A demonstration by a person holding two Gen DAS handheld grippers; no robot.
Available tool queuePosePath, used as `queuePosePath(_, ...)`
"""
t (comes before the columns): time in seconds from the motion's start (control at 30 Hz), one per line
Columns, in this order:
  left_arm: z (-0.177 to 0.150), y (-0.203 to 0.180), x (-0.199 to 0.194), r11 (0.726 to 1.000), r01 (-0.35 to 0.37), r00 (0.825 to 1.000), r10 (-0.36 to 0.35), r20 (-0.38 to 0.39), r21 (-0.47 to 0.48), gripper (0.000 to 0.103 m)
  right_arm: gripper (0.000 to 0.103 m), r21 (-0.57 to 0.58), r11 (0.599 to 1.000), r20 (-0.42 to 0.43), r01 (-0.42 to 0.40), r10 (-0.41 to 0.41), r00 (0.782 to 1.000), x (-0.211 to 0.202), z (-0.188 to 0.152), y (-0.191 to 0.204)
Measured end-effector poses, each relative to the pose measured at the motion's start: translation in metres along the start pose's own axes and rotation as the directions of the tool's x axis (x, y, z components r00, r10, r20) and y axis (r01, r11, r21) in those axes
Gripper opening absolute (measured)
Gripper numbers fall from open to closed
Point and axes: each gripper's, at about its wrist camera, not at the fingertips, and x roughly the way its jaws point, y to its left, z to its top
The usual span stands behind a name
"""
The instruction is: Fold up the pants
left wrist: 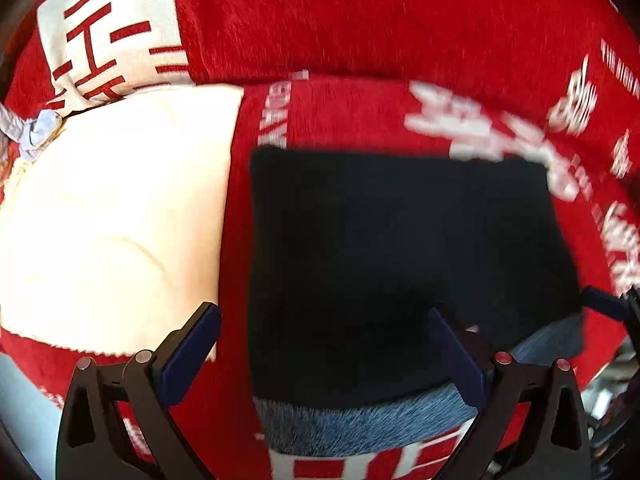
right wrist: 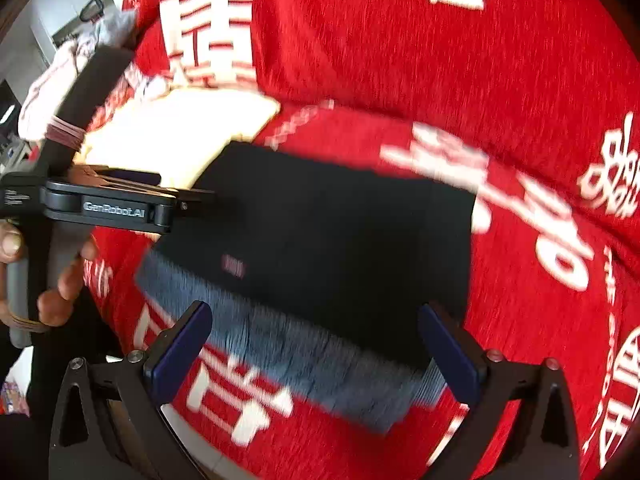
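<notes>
L gripper (left wrist: 324, 344) wide open, holding nothing, over near edge of the pants (left wrist: 400, 260). R gripper (right wrist: 316, 344) also wide, empty, over the same edge. Pants lie as a dark rectangle w/ blue-grey band (right wrist: 304, 352) nearest, on red blanket (right wrist: 400, 60), cream cloth (left wrist: 112, 208) beside at left. Looks already folded; if another fold, pinch near corners evenly, lift together, match edges. Frames blurred.

pants (left wrist: 400, 264): black, blue-grey waistband | blanket (left wrist: 360, 20): red, white characters | cushion (left wrist: 112, 208): cream
</notes>
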Motion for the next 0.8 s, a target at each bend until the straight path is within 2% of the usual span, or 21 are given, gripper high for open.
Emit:
queuePosePath(0.07,-0.007,-0.002,0.014,1.0,-0.004,1.0,0.004,-0.019,-0.005,0.103,0.103,0.036,0.999,-0.05,-0.007,0.009,0.999,0.019,-0.01,-0.007)
queuePosePath(0.13,-0.009,0.0,0.011,1.0,-0.002,1.0,0.001,-0.005,-0.021,0.103,0.103,0.014,1.0,-0.029,0.014,-0.014,0.999,0.016,-0.011,-0.003)
queuePosePath(0.27,-0.014,-0.003,0.001,0.999,-0.029,0.999,0.028,0.016,0.015,0.103,0.103,0.009,0.999,0.059,-0.034,0.033,0.998,-0.014,0.001,0.003)
queuePosePath(0.43,-0.019,0.002,0.001,1.0,-0.008,1.0,0.008,0.006,-0.014,0.103,0.103,-0.013,0.998,0.08,0.054,-0.053,0.995,-0.008,0.035,-0.003)
queuePosePath(0.53,-0.02,0.002,0.003,1.0,-0.005,1.0,0.005,0.007,-0.017,0.103,0.103,0.041,0.996,0.037,0.075,-0.076,0.996,0.013,0.058,-0.018)
queuePosePath(0.67,-0.019,0.003,0.005,1.0,-0.002,1.0,0.002,0.002,-0.026,0.103,0.103,0.108,0.994,-0.05,0.016,-0.01,0.999,0.047,0.073,-0.029)
queuePosePath(0.8,-0.019,0.003,0.007,1.0,-0.001,1.0,0.001,0.0,-0.028,0.103,0.103,0.074,0.993,-0.103,0.09,-0.082,0.991,0.066,0.07,-0.026)
